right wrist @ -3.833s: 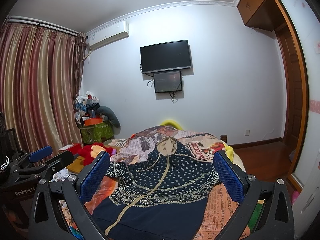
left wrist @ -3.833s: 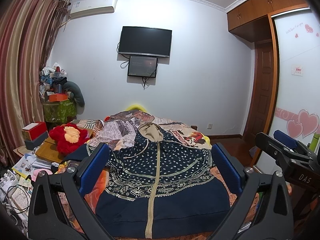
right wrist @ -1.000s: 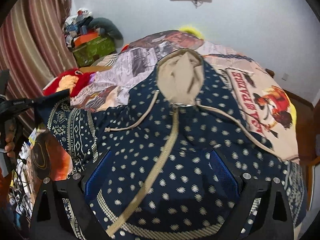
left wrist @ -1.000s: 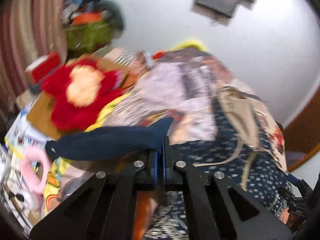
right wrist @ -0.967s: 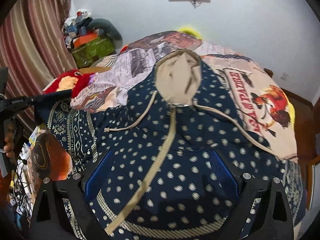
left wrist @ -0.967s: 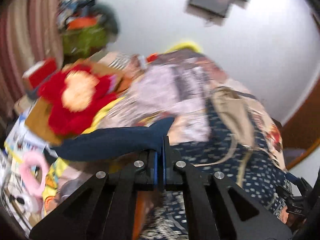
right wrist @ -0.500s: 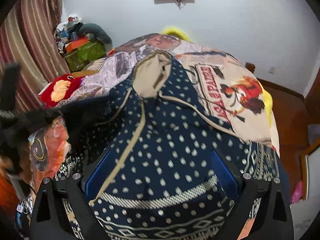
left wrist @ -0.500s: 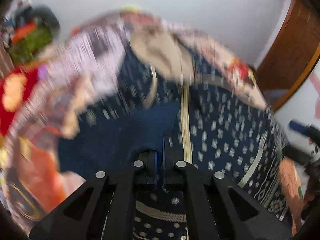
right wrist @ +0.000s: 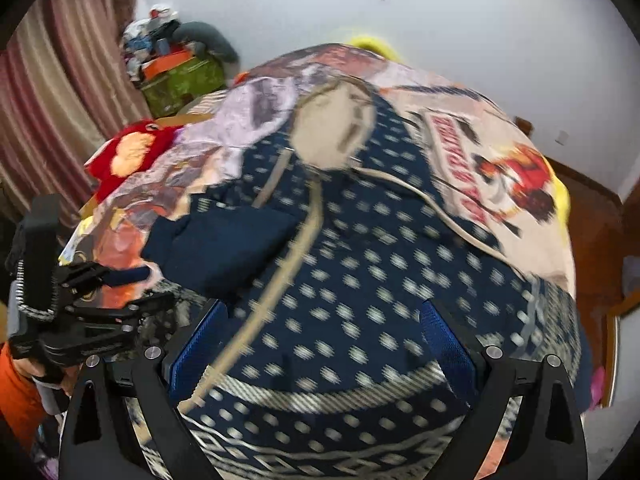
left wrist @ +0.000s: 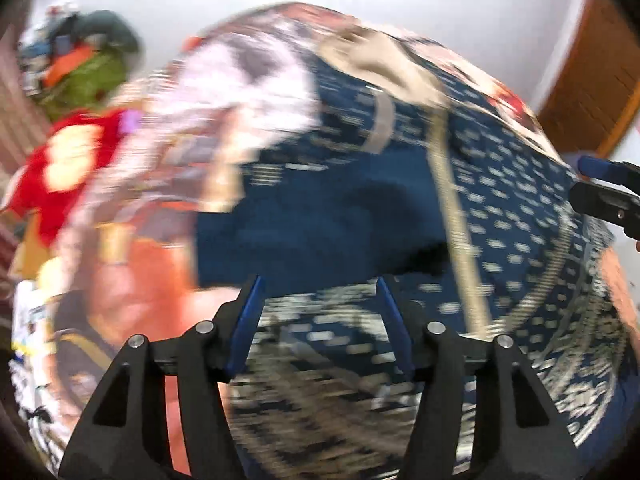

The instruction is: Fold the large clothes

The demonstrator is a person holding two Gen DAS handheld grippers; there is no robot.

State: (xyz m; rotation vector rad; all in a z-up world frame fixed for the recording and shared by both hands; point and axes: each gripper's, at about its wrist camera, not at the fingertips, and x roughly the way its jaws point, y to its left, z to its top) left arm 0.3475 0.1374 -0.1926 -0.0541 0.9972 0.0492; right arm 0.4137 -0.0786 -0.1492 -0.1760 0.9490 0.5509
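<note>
A navy dotted zip hoodie (right wrist: 360,272) with a beige hood (right wrist: 332,132) lies flat on the bed. Its left sleeve (right wrist: 224,248) is folded across the chest, plain navy side up; it also shows in the blurred left wrist view (left wrist: 316,224). My left gripper (left wrist: 320,320) is open and empty just above the folded sleeve's near edge, and shows in the right wrist view (right wrist: 120,296). My right gripper (right wrist: 320,344) is open and empty over the hoodie's lower front, and its tip shows at the right of the left wrist view (left wrist: 608,188).
The bed carries a printed newspaper-pattern cover (right wrist: 480,152). A red plush toy (right wrist: 128,152) lies at the bed's left edge. A green bin piled with clutter (right wrist: 180,76) stands by the striped curtain (right wrist: 60,80). Wooden floor (right wrist: 592,216) lies to the right.
My left gripper carried the left sleeve from the bed's left side over the chest, then opened and let it go. My right gripper stayed open over the hoodie.
</note>
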